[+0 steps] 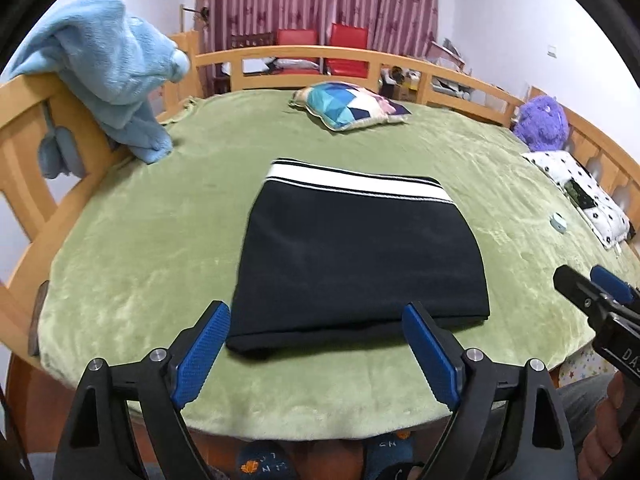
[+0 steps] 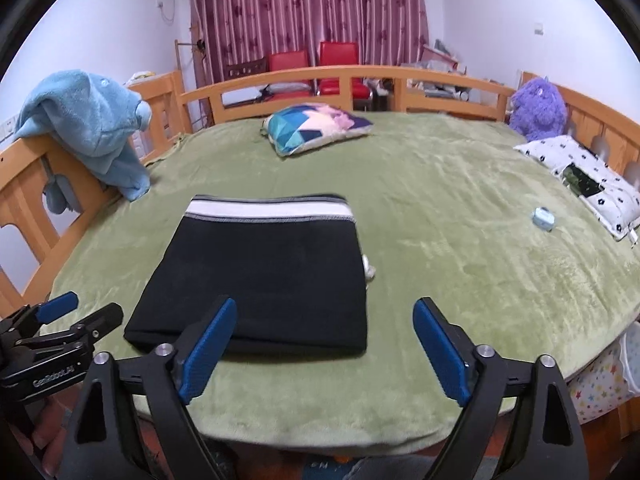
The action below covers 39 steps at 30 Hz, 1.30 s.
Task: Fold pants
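black knit, folded into a compact rectangle: pants [image 1: 360, 256] lying flat on the green blanket [image 1: 160, 280] of the bed, near its front edge, in the middle between the wooden rails [image 1: 40, 184]. white waistband with thin dark stripes turned toward the far side, toward the patterned cushion [image 1: 348, 106]; smooth folded edge turned toward the cameras. long axis running side to side across the bed, only a little longer than the depth from waistband to fold. top layer smooth, no loose legs showing; in the right wrist view a small pale bit peeking out at the right edge, too blurred to tell what. left tongs [image 1: 316, 340] spread wide above the near edge of the pants, nothing between the blue pads, not touching the cloth. right tongs [image 2: 324, 340] likewise spread wide and holding nothing, over the near right corner of the pants. well apart from the pants: blue plush towel [image 1: 108, 68] draped over the left rail, purple plush toy [image 1: 542, 126] and dotted pillow [image 1: 576, 192] at the right, small pale-blue object [image 1: 557, 223] on the blanket.
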Motion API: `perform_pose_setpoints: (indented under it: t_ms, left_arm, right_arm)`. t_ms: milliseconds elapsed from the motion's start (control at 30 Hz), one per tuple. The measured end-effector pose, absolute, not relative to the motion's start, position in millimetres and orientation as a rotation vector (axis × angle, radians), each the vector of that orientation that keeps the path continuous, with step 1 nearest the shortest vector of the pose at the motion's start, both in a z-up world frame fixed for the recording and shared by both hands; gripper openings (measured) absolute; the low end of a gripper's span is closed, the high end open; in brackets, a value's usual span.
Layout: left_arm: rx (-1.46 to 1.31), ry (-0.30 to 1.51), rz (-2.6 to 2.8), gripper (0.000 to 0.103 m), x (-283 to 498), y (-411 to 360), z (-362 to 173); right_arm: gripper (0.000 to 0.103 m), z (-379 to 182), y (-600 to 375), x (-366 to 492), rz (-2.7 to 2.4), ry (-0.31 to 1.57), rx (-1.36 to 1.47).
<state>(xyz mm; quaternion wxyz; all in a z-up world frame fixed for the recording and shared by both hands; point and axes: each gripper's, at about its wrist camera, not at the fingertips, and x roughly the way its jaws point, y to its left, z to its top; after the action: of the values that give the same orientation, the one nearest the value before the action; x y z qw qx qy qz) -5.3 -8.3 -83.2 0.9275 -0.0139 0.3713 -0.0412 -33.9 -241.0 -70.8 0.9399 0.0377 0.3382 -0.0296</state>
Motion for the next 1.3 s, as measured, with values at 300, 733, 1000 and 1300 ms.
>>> perform_pose_setpoints:
  t_ms: [300,733,1000,1300]
  left_arm:
    - [-0.038,0.71,-0.062,0.092,-26,-3,-70]
    - [-0.039,0.712,-0.067,0.092,-32,-3,-70]
    - [-0.045,0.714,-0.07,0.092,-32,-3,-70]
    - [-0.041,0.715,-0.081,0.092,-32,-6,-70]
  right_arm:
    - [0.099,-66,-234,-44,-0.104,0.695,0.058]
    - [0.1,-61,-219,-50,-0.096,0.68,0.044]
    - [0.1,-60,-219,-52,-0.103,0.675,0.044]
    - [0.1,-58,-221,-52,-0.106,0.677,0.037]
